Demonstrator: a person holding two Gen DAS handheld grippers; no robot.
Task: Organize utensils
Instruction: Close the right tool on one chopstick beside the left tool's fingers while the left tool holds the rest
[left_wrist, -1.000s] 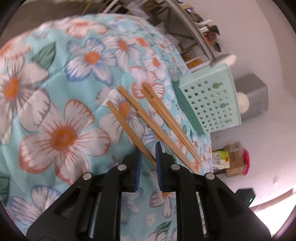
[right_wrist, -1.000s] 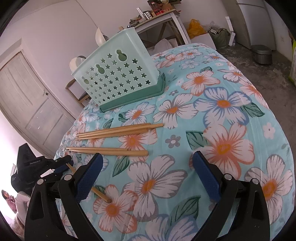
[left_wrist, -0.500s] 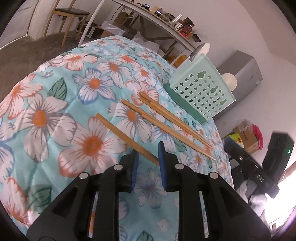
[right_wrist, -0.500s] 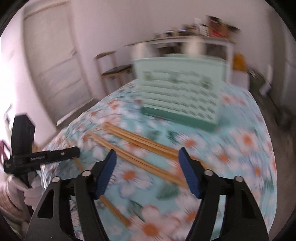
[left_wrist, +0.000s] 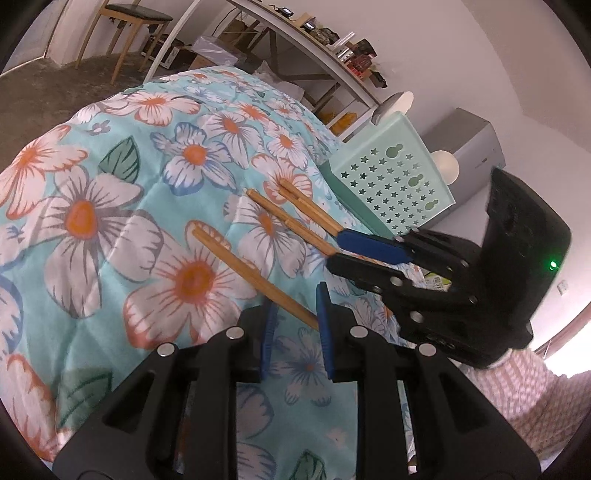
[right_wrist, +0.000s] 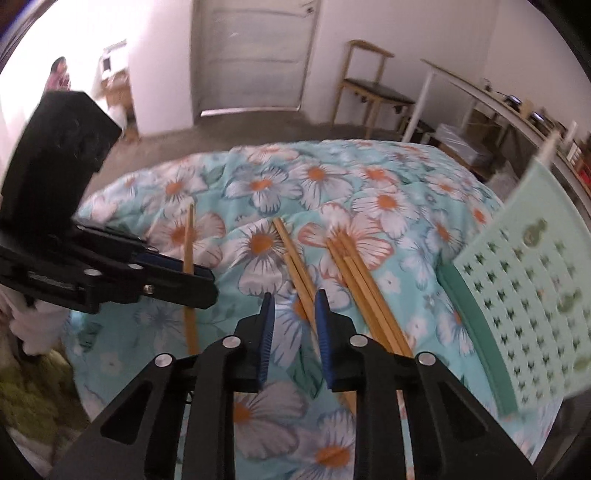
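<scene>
Several wooden chopsticks lie on a floral quilt. My left gripper (left_wrist: 293, 315) has its jaws partly open around the near end of a single chopstick (left_wrist: 236, 264), not clamped. My right gripper (right_wrist: 293, 312) is partly open around the middle pair of chopsticks (right_wrist: 291, 258); it also shows in the left wrist view (left_wrist: 354, 251). Another pair (right_wrist: 364, 280) lies to its right, beside a mint perforated basket (right_wrist: 524, 295), which stands at the back right in the left wrist view (left_wrist: 391, 181). The left gripper shows in the right wrist view (right_wrist: 192, 277).
The quilt (left_wrist: 110, 221) covers a rounded surface that drops off at its edges. A wooden chair (right_wrist: 369, 85), a white door (right_wrist: 255, 55) and a cluttered white table (left_wrist: 314, 48) stand around the room. A grey bin (left_wrist: 469, 147) is behind the basket.
My right gripper has swung round and come down over the middle pair of chopsticks, its jaws narrowed. My left gripper stays at the single chopstick's end.
</scene>
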